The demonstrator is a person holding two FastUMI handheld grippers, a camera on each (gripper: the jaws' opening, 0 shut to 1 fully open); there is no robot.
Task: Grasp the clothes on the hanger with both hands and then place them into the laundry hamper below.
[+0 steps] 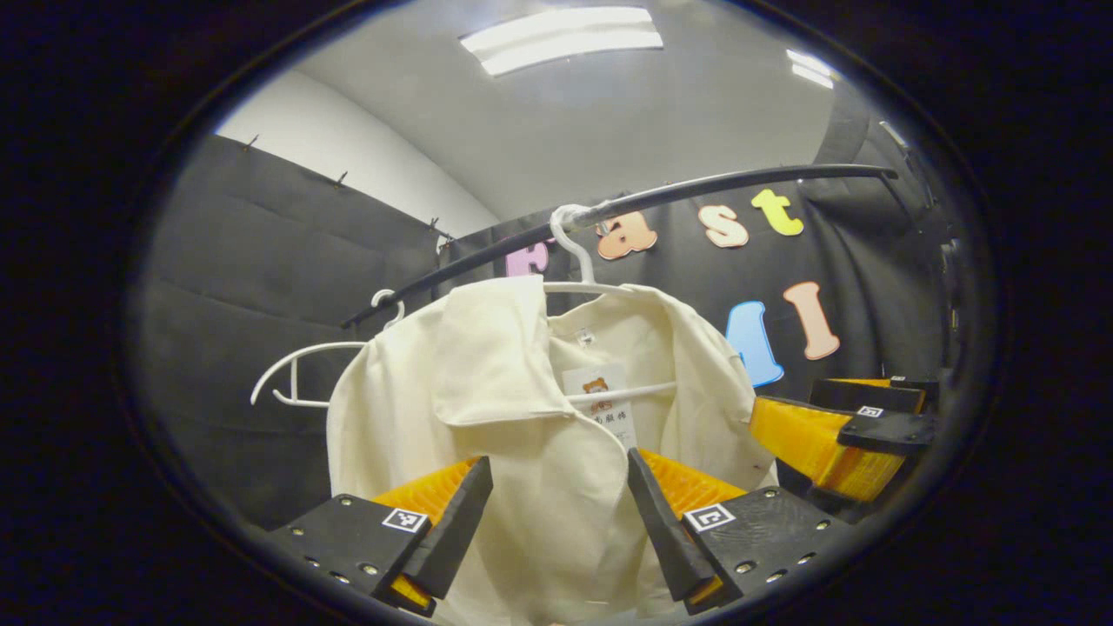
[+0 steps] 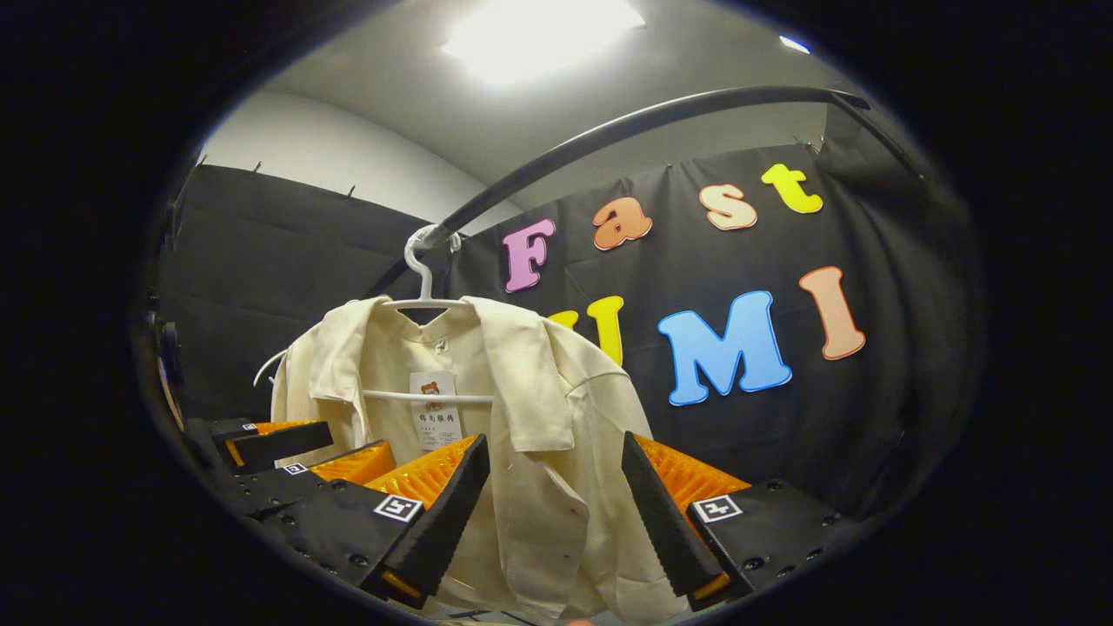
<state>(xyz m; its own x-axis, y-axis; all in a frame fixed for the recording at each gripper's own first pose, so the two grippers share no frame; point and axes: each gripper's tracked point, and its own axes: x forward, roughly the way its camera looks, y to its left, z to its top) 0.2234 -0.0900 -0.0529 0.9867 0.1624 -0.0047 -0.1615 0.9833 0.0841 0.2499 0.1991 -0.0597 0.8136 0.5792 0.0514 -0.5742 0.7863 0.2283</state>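
Shirt (image 1: 539, 417) front open; rail (image 1: 696, 187) overhd.

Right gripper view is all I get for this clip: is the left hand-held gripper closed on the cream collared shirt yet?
Observer: No. In the left gripper view the left hand-held gripper is open. Its fingers are wide apart and the front of the cream collared shirt shows in the gap.
Operator: And the white sliver behind the shirt's shoulder, what is that?
Observer: A second white plastic hanger with nothing on it. Its hook sits over the black rail, next to the shirt's own hanger.
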